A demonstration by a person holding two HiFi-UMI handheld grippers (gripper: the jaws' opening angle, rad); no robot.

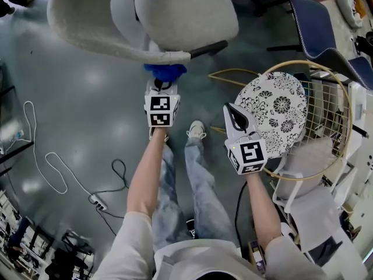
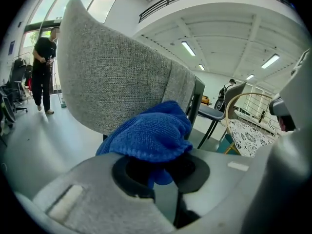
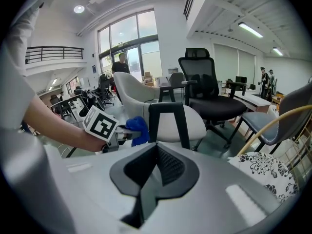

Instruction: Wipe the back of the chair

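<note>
**Left hand-held gripper** (image 1: 163, 83): held out over the floor (image 1: 87, 80), its jaws clamped on a bunched blue cloth (image 2: 152, 133). In the left gripper view the cloth fills the gap between the dark pads and bulges out beyond the jaw tips.

**Chair** (image 1: 148, 19): grey fabric, at 12 o'clock from the left hand-held gripper in the head view. Its backrest (image 2: 112, 77) rises directly behind the cloth in the left gripper view. The cloth sits at the backrest's lower edge. Whether it presses on the fabric or lies just beside it cannot be told.

**Right hand-held gripper** (image 1: 233, 114): at 4 o'clock from the left one and well apart from the chair. Its jaws are drawn together with nothing between them, as the right gripper view shows (image 3: 155, 168).

**Surroundings:**
- A round cushion (image 1: 274, 112) with a black-and-white floral pattern lies at 3 o'clock from the right hand-held gripper, resting on a wire chair (image 1: 329, 112) with a wooden hoop.
- A blue chair (image 1: 317, 28) stands at 1 o'clock from that gripper.
- A white cable (image 1: 55, 171) loops across the floor at 8 o'clock from the left hand-held gripper.
- In the right gripper view a black office chair (image 3: 204, 89) stands beyond the grey one.
- In the left gripper view a person in dark clothing (image 2: 44, 67) stands at 10 o'clock near the windows.
</note>
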